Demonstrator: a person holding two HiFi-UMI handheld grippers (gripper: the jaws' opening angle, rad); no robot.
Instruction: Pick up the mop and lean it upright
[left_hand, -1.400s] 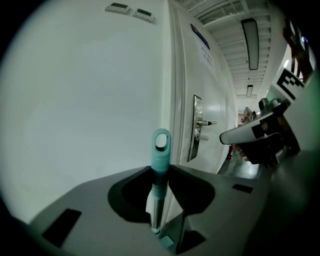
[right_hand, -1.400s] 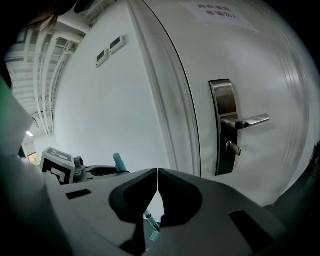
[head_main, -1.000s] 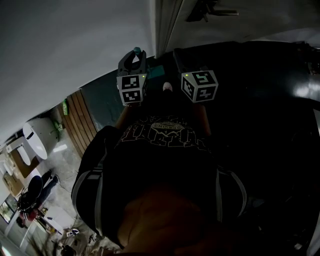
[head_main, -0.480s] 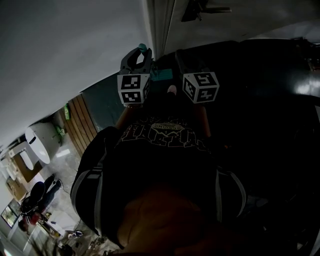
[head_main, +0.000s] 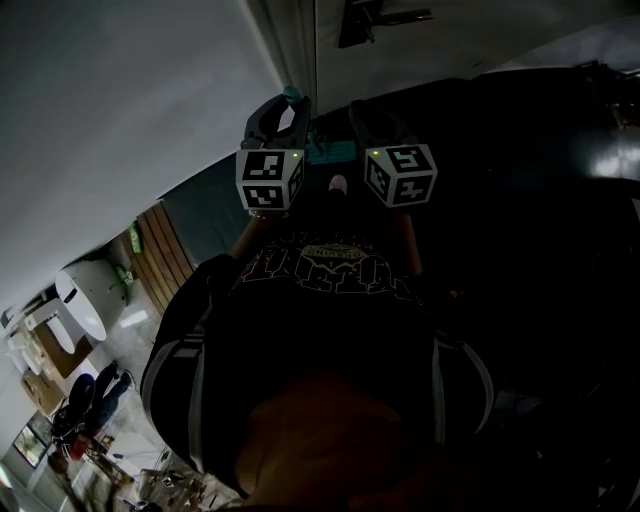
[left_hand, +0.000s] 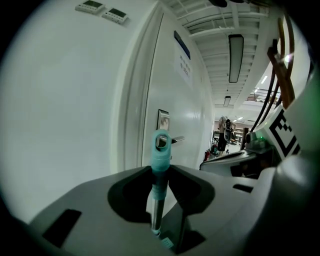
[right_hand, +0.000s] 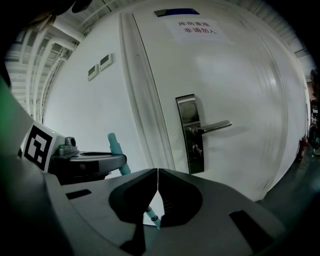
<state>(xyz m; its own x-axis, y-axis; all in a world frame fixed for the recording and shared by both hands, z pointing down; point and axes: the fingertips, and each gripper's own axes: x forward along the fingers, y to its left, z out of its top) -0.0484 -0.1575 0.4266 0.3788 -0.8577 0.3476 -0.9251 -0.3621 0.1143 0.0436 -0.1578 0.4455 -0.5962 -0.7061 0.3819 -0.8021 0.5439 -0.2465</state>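
The left gripper has its jaws clamped on the mop handle, a metal pole with a teal end cap that rises between them. It is close to a white door on the far side. Just to its right, the right gripper holds nothing, jaws pressed together, facing the door's lever handle.

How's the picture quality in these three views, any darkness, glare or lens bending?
Head view: underexposed, the person's torso nearly black, only the wall bright. Left gripper view: fisheye bows the door frame, corners black, the mop handle sharp. Right gripper view: same bowing, soft sheen on the door.
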